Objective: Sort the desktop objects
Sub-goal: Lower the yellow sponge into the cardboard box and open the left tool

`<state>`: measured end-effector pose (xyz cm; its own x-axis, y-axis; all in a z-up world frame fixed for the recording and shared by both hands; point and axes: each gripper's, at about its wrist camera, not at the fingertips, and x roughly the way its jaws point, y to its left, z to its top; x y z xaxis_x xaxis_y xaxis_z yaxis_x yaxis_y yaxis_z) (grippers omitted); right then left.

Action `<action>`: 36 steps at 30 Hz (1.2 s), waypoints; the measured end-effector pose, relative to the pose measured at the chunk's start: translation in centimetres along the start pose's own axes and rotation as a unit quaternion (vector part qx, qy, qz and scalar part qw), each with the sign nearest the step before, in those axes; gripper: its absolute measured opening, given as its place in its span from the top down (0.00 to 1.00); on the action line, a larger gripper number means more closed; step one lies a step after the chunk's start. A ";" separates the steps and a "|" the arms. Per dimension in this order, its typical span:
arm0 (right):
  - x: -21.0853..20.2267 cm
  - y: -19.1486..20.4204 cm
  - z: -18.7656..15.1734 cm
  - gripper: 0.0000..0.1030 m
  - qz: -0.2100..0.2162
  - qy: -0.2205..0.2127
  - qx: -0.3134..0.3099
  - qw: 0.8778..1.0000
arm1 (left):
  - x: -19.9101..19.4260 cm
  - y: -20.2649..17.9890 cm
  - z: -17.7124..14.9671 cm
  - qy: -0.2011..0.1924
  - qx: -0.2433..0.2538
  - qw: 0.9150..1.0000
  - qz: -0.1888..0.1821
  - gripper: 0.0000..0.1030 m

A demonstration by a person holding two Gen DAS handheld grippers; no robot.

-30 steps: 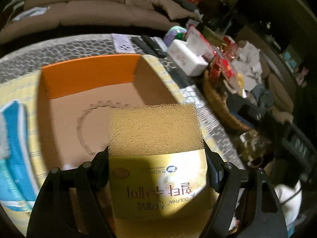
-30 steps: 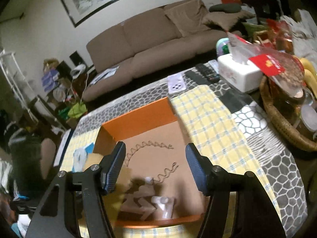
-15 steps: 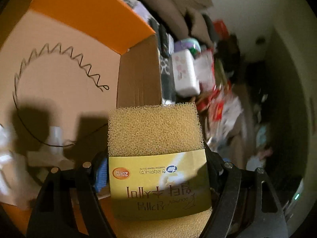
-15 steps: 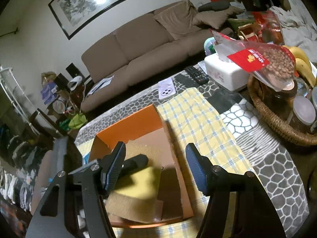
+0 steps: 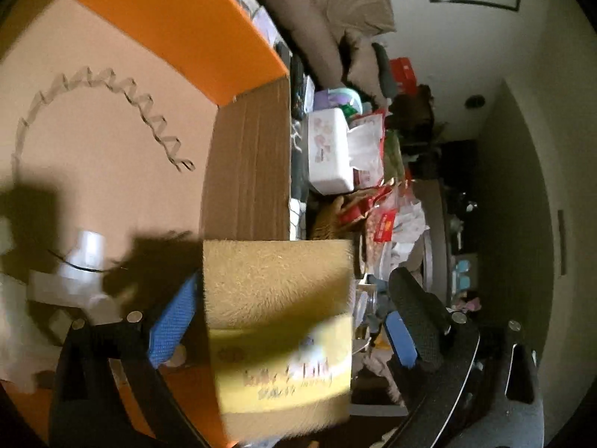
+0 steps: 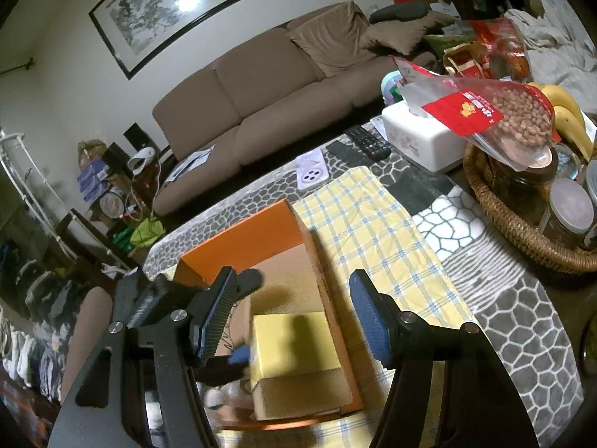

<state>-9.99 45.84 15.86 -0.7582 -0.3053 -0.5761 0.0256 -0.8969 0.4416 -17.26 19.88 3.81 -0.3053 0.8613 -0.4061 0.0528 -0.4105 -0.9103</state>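
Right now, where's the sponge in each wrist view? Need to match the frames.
Left wrist: sponge at lower centre, between the open left gripper's fingers, blurred, over the box's right wall.
Right wrist: sponge at lower centre, inside the box against its right wall, framed by the open right gripper.
Shared landmark: the white tissue box.

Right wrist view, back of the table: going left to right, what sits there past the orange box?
White power strip → black remote controls → white tissue box → peanut bag → bananas in the wicker basket.
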 end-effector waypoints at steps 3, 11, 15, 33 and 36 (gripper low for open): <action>0.1 -0.1 -0.1 0.37 -0.003 0.003 0.001 1.000 | -2.2 -0.5 0.4 -0.013 0.021 1.000 0.010 0.05; 1.3 -0.3 -0.5 0.37 -0.015 0.024 -0.004 1.000 | -2.7 -2.8 -0.5 0.031 0.087 0.995 0.034 0.25; 1.9 -0.2 -0.8 0.37 -0.026 0.038 -0.014 0.999 | -0.8 -2.9 -1.7 0.071 0.087 0.993 0.034 0.27; 5.6 -1.6 -3.2 0.58 0.034 0.135 0.008 0.990 | -1.5 0.8 -1.8 0.072 0.023 0.997 0.017 0.27; 5.6 -1.2 -3.4 0.57 0.038 0.137 0.005 0.990 | -1.5 0.9 -1.9 0.066 0.014 0.998 0.011 0.26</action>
<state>-12.05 44.14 9.78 -0.5497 -0.4479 -0.7051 0.0681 -0.8653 0.4965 -14.99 18.77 3.48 -0.1755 0.8830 -0.4353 0.0304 -0.4371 -0.8989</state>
